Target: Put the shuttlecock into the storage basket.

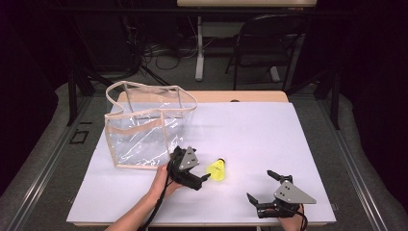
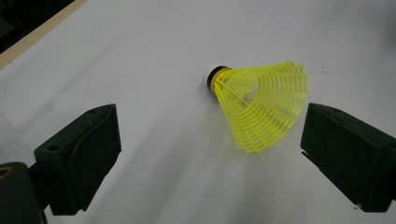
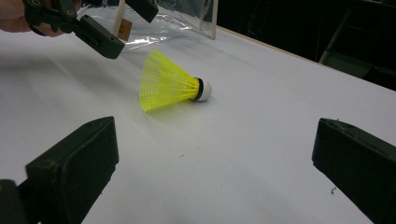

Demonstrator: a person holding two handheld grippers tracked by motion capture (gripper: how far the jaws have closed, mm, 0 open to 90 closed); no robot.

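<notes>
I have the left gripper (image 1: pixel 208 169) angled low over the white table (image 1: pixel 269 130), my forearm coming in from the bottom edge and the hand (image 1: pixel 161 180) wrapped around the body. Its jaws stand spread, with nothing pressed between them; the yellow shuttlecock (image 1: pixel 217 171) lies on its side just ahead of them, cork end pointing away from me, skirt near one jaw but not touched. The clear plastic bag (image 1: pixel 144 127) stands upright just behind my left hand. My right gripper (image 1: pixel 262 185) rests near the table's front edge, jaws spread wide and empty, well apart from the shuttlecock.
</notes>
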